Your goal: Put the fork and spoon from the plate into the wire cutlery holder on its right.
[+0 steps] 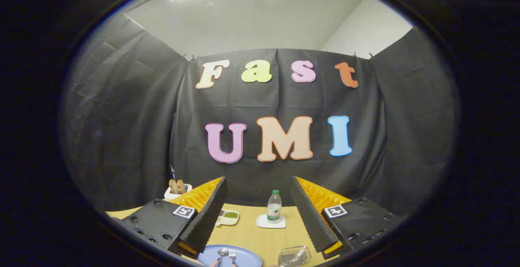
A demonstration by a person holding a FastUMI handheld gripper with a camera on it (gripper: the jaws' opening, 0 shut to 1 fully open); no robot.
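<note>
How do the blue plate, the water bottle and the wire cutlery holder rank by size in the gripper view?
1. Blue plate, largest, though nearest and partly cut off.
2. Wire cutlery holder and water bottle: look alike, unranked; the bottle stands farther, beyond the open gripper.

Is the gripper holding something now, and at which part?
Nothing is held. The tongs stand open and apart; the fork and spoon lie on the blue plate between them, untouched.
</note>
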